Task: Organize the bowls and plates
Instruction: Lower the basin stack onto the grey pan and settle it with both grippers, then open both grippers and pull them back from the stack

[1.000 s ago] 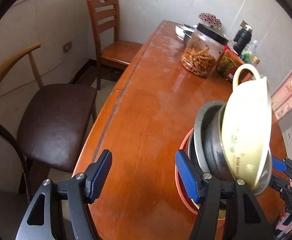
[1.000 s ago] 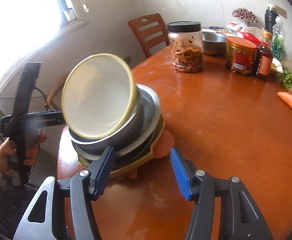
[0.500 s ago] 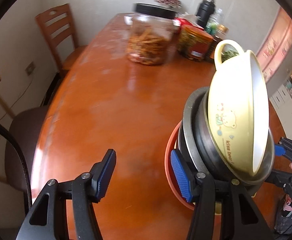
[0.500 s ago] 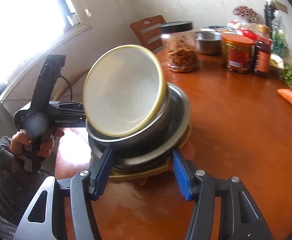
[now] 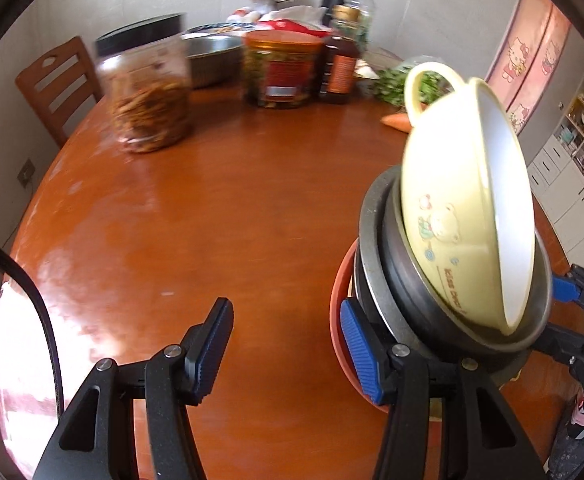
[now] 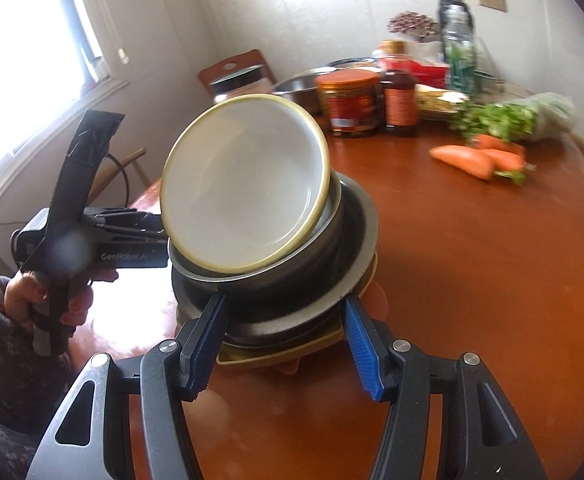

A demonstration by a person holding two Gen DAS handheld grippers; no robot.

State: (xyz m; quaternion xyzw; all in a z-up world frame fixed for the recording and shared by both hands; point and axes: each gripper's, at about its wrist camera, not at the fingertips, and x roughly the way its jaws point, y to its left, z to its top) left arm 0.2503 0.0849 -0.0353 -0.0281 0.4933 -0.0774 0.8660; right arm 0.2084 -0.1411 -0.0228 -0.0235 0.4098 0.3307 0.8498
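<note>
Fingers of your right gripper (image 6: 284,344) stand at a middling gap, astride the lower edge of the stack (image 6: 292,292). The blue pads sit just at the steel plate (image 6: 357,240) rim on either side, and I cannot tell that they squeeze it. A second ago those fingers were short of the stack, with bare table between them.

On your left gripper (image 5: 284,348) the fingers have drawn in to a narrower gap and hold nothing; only table (image 5: 212,220) shows between them. The right-hand finger lies against the underside of the orange plate (image 5: 337,312) and backs the stack from behind.

Both grippers and the stack have travelled along the table toward its cluttered end. The jar (image 5: 148,100) looms nearer, and the carrots (image 6: 467,158) have come into the right view. I read this as the gathered dishes being shifted in one lot, propped between your two grippers, with stacking done and placing left.

The stack is tipped far over, its lower edge at or just above the table near the middle; I cannot tell which. Its long axis runs nearly level, from the orange plate at your left gripper, through the steel bowl (image 5: 411,280), to the cream bowl (image 5: 451,216). That bowl's mouth faces your right gripper, its handle uppermost.
</note>
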